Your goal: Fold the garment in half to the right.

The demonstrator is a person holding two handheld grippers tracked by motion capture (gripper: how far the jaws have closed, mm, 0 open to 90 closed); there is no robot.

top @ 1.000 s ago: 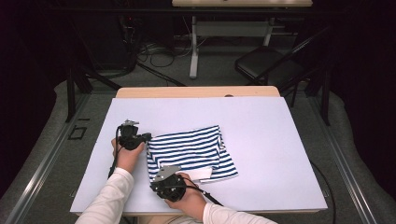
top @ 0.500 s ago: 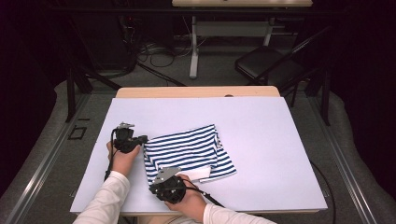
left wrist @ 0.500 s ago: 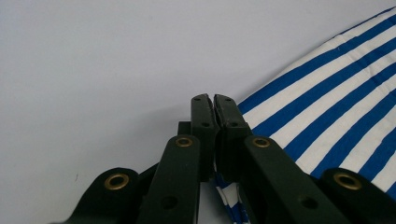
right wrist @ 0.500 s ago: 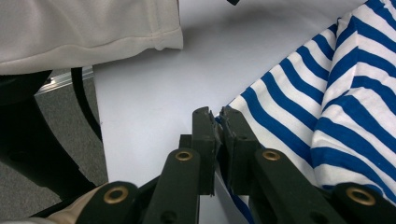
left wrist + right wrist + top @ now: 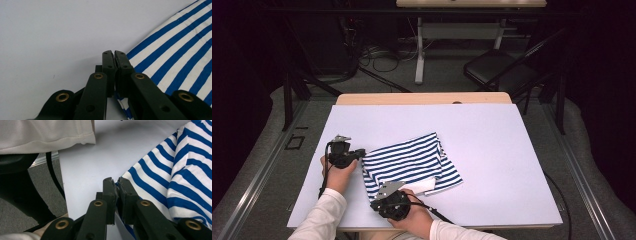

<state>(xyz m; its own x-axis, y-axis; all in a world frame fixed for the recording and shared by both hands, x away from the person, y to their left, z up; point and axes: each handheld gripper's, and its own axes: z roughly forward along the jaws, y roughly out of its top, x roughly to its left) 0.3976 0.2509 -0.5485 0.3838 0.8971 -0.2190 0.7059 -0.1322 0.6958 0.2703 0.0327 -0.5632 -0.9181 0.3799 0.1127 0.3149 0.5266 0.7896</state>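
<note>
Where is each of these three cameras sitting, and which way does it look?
High view: above the person's side, looking forward and down on the table; forearms, both hands, left gripper and right gripper show.
Left gripper view: rides the left gripper, looking along its shut jaws at the striped shirt.
Right gripper view: rides the right gripper, jaws pinching the shirt's edge; a cream sleeve shows.
Shared: all three show the striped shirt.

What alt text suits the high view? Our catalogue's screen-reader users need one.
A person's two handheld grippers pinch a folded blue-and-white striped shirt on a white table: the left gripper at its left edge, the right gripper at its near edge.
</note>
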